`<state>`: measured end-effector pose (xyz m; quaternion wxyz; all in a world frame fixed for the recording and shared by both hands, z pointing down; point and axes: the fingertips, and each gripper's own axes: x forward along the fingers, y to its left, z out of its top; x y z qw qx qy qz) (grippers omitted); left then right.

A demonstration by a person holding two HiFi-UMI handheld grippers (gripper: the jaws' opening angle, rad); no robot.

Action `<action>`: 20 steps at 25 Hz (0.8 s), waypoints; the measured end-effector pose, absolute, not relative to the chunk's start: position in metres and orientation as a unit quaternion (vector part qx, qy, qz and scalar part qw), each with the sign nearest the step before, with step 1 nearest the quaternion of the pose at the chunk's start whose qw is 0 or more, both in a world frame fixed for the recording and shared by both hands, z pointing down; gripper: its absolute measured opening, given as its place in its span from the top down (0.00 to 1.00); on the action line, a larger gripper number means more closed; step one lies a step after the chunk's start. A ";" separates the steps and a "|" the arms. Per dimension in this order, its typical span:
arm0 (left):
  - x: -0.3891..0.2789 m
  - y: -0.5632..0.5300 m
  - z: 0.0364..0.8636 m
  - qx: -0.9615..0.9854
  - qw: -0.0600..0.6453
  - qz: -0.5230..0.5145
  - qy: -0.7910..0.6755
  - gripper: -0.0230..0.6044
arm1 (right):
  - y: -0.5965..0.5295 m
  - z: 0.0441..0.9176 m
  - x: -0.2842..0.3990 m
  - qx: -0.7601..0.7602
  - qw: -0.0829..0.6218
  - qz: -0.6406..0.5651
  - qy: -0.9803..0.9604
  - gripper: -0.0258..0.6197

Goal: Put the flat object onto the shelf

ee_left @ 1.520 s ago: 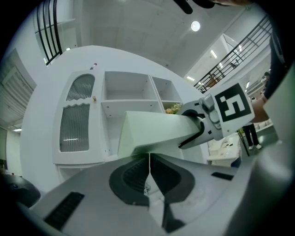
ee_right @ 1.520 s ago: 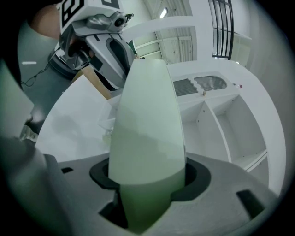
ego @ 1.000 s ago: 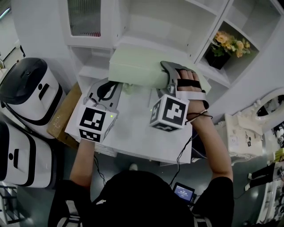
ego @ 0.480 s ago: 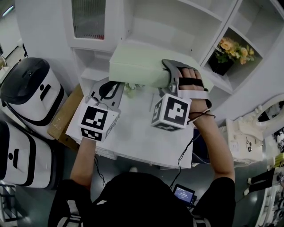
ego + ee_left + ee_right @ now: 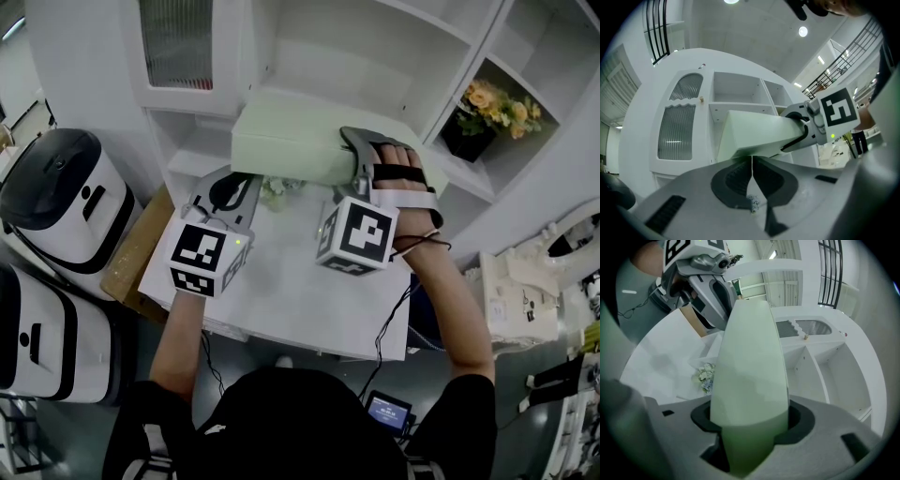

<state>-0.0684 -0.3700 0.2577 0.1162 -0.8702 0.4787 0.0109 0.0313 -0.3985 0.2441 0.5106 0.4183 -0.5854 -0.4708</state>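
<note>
Gripping the pale green flat object by one short end with the right gripper, jaws clenched across its thickness. Held level over the white table, just before the shelf. Left gripper below the other end, jaws pressed together, empty. Probably light, stiff and smooth; likely to droop or twist unless propped underneath.

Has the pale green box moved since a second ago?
Yes, slightly: the pale green box has edged toward the white shelf unit, farther from the white table's near edge.
</note>
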 end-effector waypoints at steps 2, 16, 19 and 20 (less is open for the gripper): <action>-0.066 -0.375 0.260 -0.871 0.114 0.010 0.479 0.95 | -0.404 0.246 0.033 0.418 0.513 -0.471 -0.584 0.54; -0.070 -0.404 0.273 -0.866 0.105 0.006 0.490 0.95 | -0.443 0.256 0.042 0.424 0.525 -0.459 -0.578 0.54; -0.074 -0.408 0.280 -0.863 0.100 -0.001 0.495 0.95 | -0.454 0.259 0.045 0.431 0.528 -0.455 -0.573 0.54; -0.076 -0.409 0.282 -0.862 0.098 -0.003 0.497 0.95 | -0.458 0.261 0.046 0.433 0.529 -0.454 -0.571 0.54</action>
